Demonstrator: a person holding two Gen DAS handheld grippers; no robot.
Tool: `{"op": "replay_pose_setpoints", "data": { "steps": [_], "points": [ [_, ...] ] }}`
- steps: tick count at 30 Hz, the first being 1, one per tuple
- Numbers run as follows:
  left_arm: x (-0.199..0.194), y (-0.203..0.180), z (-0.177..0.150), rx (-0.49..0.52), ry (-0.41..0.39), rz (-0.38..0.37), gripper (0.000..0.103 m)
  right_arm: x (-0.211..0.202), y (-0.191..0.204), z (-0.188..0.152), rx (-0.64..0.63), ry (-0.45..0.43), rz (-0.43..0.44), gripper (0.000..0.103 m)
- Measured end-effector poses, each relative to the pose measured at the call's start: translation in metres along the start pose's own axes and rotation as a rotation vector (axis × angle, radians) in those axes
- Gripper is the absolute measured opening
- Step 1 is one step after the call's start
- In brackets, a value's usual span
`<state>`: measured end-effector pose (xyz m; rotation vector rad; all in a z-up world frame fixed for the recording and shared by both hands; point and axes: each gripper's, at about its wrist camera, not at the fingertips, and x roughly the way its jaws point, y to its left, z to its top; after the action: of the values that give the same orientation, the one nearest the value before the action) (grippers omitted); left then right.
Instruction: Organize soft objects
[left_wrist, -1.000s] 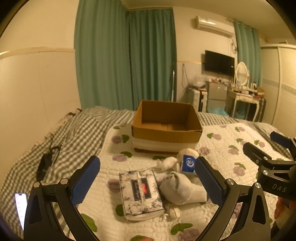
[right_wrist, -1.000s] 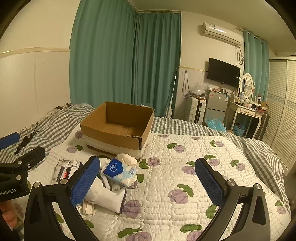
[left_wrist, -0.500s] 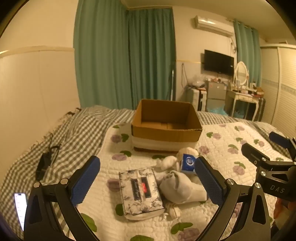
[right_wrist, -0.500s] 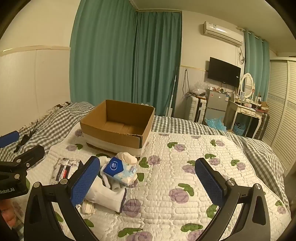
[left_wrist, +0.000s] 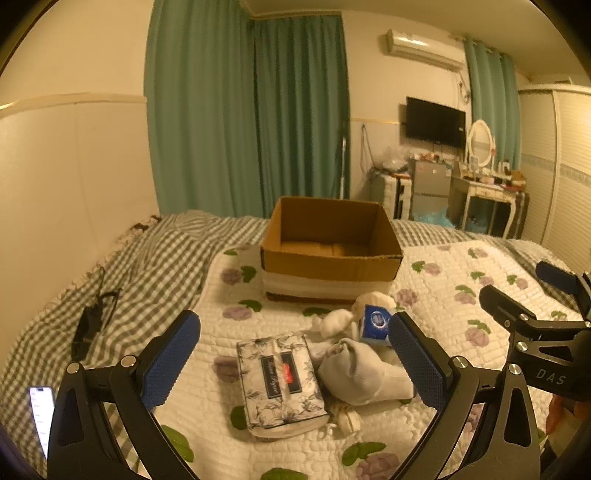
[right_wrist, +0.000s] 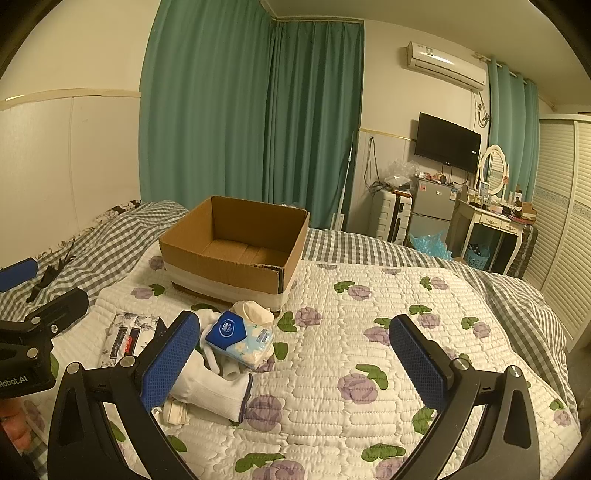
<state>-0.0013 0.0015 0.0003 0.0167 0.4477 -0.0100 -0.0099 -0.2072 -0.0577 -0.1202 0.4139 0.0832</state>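
Observation:
An open, empty cardboard box stands on the quilted bed. In front of it lies a pile: a floral tissue pack, a white glove, a blue tissue pack and small white rolled socks. My left gripper is open and empty, hovering just before the floral pack and glove. My right gripper is open and empty, to the right of the pile; its left finger overlaps the glove in view.
A lit phone and a black cable lie on the checked blanket at left. The flowered quilt spreads to the right. A dresser, fridge and wardrobe stand beyond the bed.
Both grippers have crept slightly forward toward the pile and box. Nothing on the bed has moved.

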Motion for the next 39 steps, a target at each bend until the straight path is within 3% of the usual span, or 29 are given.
{"op": "replay_pose_setpoints", "data": {
  "steps": [39],
  "points": [
    [0.0044,-0.0034,-0.0060,0.013,0.008,0.003,0.102,0.0032,-0.0004,-0.0025,0.003,0.008,-0.001,0.103]
  ]
}}
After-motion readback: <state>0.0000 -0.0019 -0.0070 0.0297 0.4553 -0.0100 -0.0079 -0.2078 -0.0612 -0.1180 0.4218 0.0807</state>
